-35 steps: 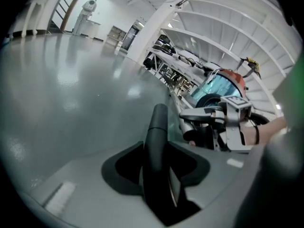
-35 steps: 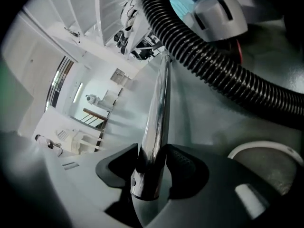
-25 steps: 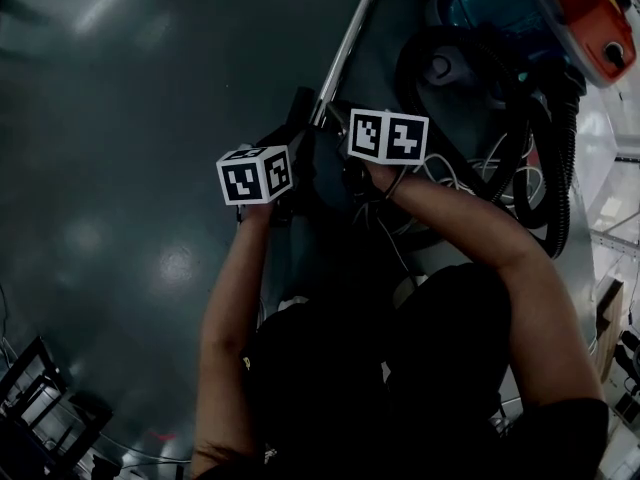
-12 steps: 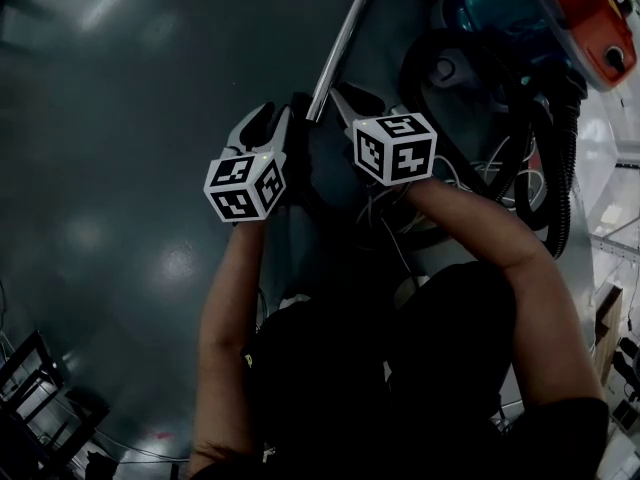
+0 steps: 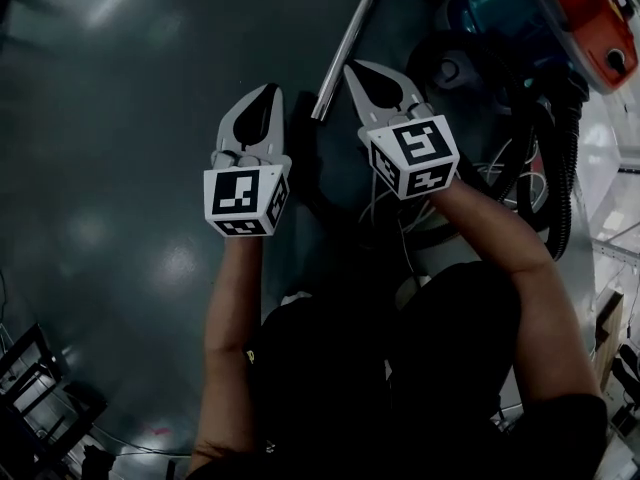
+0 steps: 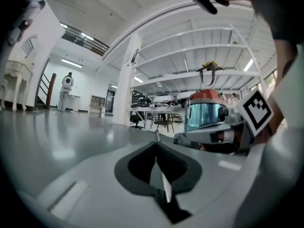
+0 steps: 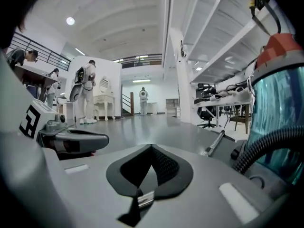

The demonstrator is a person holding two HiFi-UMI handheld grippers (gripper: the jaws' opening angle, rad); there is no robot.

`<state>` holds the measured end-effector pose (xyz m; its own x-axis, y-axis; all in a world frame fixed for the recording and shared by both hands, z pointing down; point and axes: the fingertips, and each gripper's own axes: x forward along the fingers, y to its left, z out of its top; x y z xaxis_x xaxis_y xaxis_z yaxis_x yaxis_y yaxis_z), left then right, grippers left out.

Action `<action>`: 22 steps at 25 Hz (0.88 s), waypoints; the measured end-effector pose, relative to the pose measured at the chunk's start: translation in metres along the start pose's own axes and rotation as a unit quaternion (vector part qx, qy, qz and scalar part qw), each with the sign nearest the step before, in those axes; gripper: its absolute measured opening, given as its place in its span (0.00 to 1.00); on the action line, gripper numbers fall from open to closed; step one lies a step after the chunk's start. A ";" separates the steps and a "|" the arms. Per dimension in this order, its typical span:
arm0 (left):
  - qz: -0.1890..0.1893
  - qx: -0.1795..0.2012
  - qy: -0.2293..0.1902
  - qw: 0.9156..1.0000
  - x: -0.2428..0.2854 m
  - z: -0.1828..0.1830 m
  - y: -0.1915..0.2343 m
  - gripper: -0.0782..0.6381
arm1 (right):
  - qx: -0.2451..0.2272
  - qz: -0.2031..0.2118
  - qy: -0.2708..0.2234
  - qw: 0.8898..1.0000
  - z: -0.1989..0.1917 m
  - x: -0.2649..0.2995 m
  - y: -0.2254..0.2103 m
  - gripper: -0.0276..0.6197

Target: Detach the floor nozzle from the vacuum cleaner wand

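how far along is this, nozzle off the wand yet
Done: unconfirmed; the floor nozzle at the lower end of the wand is too dark to show a gap. In hand: nothing; left claw and right claw are both shut and empty, either side of the wand. Left: confirm separation.

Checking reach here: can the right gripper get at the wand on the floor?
Probably yes: the wand lies bare on the floor near the right gripper, nothing across it. Its jaws are shut and empty, so they must open first.
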<state>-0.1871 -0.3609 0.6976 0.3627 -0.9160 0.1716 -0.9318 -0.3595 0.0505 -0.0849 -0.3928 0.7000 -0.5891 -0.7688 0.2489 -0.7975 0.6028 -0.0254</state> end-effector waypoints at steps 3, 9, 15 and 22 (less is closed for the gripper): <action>0.011 -0.018 -0.030 0.999 -0.013 0.010 -0.001 0.13 | 0.003 -0.007 -0.028 1.000 0.016 -0.009 -0.006 0.04; 0.044 0.028 -0.019 0.998 -0.024 0.001 0.013 0.12 | 0.004 -0.020 -0.037 0.999 0.018 -0.020 -0.013 0.04; 0.051 -0.013 -0.014 0.999 -0.026 -0.002 0.023 0.12 | -0.020 -0.007 -0.026 0.999 0.016 -0.018 -0.001 0.04; 0.046 -0.019 -0.008 0.999 -0.023 -0.006 0.020 0.12 | -0.024 0.009 -0.022 0.999 0.013 -0.015 0.011 0.04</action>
<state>-0.2137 -0.3459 0.7008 0.2763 -0.9474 0.1615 -0.9607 -0.2676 0.0737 -0.0870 -0.3774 0.6834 -0.6099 -0.7651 0.2065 -0.7795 0.6262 0.0179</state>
